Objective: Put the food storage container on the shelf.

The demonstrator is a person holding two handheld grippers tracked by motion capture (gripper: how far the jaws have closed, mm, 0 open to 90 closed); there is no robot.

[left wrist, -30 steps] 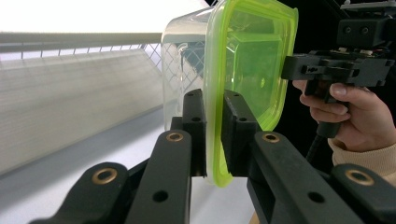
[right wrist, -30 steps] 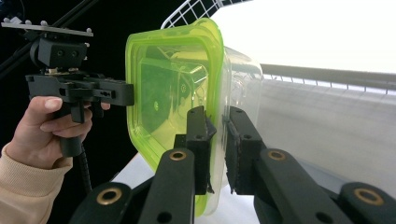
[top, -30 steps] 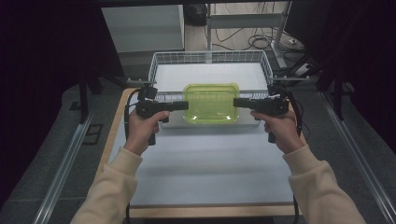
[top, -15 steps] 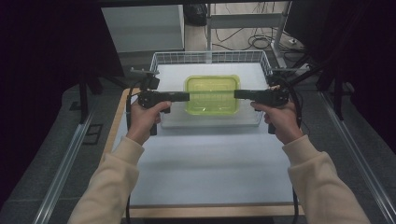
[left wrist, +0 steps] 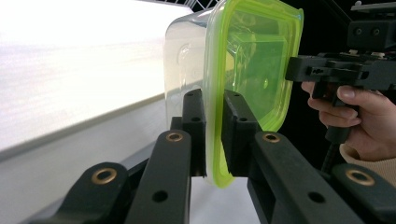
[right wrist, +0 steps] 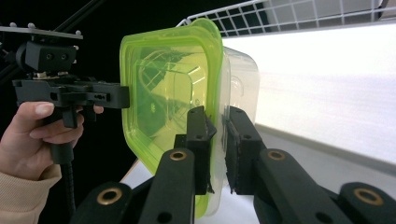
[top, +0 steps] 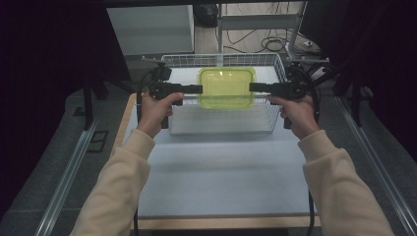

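Clear plastic rectangular container with lime-green lid (top: 226, 87): held level above the white wire basket (top: 275, 64) on the white surface (top: 216, 167). Left hand-held gripper (top: 195, 89) and right hand-held gripper (top: 255, 87): each clamped on an opposite lid rim.

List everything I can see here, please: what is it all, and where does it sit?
Container: one, clear with a lime-green lid, held level above the basket between both claws.
Wire basket: one, white, at the table's far end.
Table: one, pale top with wooden edge.
Cables: several, dark, on the floor beyond.
Left claw: black, shut on the lid's left rim.
Right claw: black, shut on the lid's right rim.
Sleeves: two, cream.
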